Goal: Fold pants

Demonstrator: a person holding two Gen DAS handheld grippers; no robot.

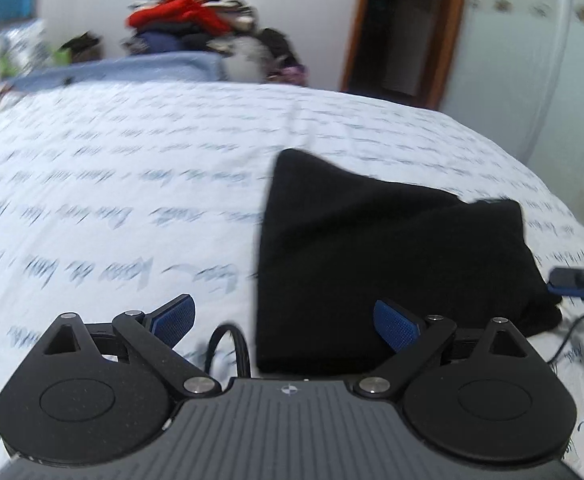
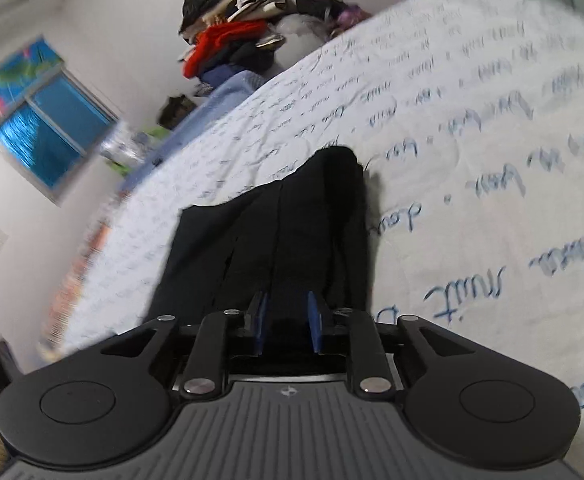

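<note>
White script-printed bed (image 1: 131, 184) carries the pants (image 1: 372, 248), apparently mostly folded; right tool (image 2: 287, 322) pinches their edge, left tool (image 1: 283, 324) spread empty.

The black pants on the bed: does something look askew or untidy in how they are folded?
Yes. In the left wrist view the black pants lie on the bedsheet as an uneven stack: one corner pokes out at the top left, so the layers do not line up. The right gripper is shut on the fabric; the left gripper is open.
</note>
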